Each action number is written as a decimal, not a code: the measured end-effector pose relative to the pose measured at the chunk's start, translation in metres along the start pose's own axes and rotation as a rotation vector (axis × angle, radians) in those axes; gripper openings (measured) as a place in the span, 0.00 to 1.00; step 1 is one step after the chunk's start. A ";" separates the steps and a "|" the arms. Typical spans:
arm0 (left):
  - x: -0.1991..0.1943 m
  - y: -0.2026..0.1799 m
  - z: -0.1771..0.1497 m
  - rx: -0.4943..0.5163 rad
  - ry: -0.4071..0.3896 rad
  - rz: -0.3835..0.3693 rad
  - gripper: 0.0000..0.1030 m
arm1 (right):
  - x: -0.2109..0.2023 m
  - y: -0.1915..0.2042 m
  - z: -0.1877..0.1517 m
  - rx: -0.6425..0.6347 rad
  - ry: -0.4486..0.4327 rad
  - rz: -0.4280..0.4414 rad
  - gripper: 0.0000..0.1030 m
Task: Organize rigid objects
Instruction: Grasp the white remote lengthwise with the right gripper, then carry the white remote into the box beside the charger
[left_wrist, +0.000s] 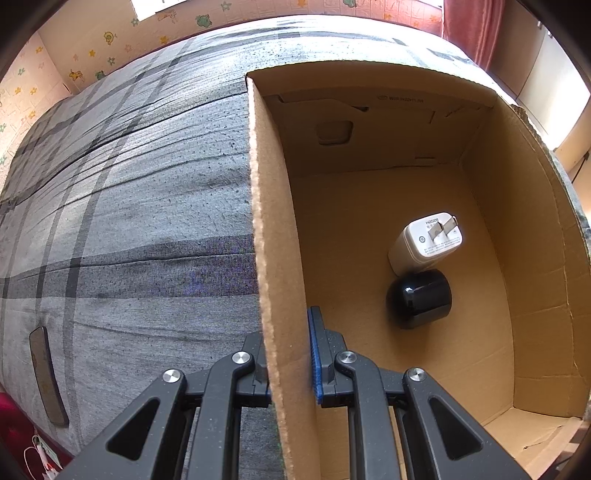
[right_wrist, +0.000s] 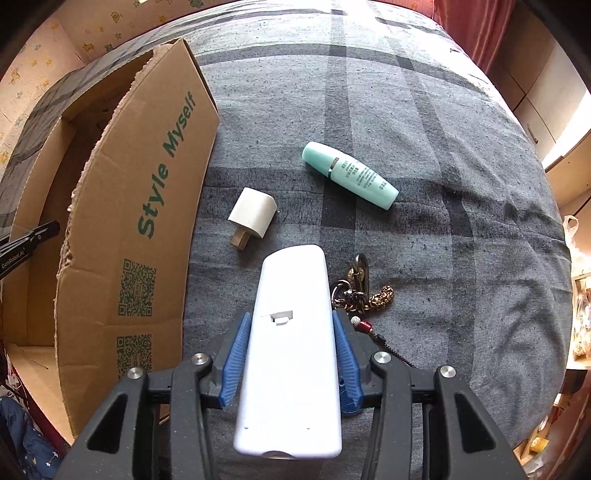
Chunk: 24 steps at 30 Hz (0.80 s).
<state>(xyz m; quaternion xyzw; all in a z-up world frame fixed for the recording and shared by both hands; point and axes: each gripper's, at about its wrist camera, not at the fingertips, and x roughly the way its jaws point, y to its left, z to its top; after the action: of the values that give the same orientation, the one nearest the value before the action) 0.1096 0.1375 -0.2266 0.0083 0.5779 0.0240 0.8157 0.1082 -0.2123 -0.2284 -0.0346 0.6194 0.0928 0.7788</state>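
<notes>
1. Lying lengthwise between the blue ribbed pads (right_wrist: 236, 360) of the right gripper (right_wrist: 291, 354), a white, oblong plastic remote control (right_wrist: 291, 354) shows its back, with a small battery-cover latch near mid-length; both pads press its long sides, so the fingers are clamped on it at a moderate spread.
2. Beneath and beyond the remote, a grey plaid bedsheet (right_wrist: 461, 221) carries three loose items: a small white plastic plug adapter (right_wrist: 253, 214) on its side near the box, a mint-green plastic cosmetic bottle (right_wrist: 349, 174) lying flat farther off, and a brass-coloured metal keychain (right_wrist: 360, 291) just beside the remote's right edge.
3. To the left stands an open brown cardboard box (right_wrist: 147, 206) printed with green lettering and QR codes; its torn upper edge faces the camera.
4. In the left wrist view, the left gripper (left_wrist: 290, 358) is closed narrowly on the box's side wall (left_wrist: 273, 258), one finger outside and one blue pad (left_wrist: 314, 354) inside.
5. On the box floor rest a white plastic wall charger (left_wrist: 424, 242), prongs upward, and a glossy black rounded object (left_wrist: 419, 297), the two touching.
6. On the sheet at the far left of that view lies a flat dark slab (left_wrist: 48, 376), too distorted to identify.
</notes>
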 end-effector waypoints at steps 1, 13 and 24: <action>0.000 0.000 0.000 0.000 0.000 0.000 0.15 | -0.001 -0.002 -0.002 0.002 0.000 0.004 0.46; 0.000 0.001 0.000 0.001 0.000 0.000 0.15 | -0.015 0.001 0.005 0.022 -0.023 0.020 0.46; 0.000 -0.001 0.001 0.003 0.002 0.002 0.15 | -0.072 0.013 0.033 -0.048 -0.126 0.005 0.46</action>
<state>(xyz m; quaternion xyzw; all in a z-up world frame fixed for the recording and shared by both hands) 0.1100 0.1368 -0.2261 0.0101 0.5786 0.0241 0.8152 0.1215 -0.2013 -0.1503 -0.0460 0.5667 0.1114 0.8151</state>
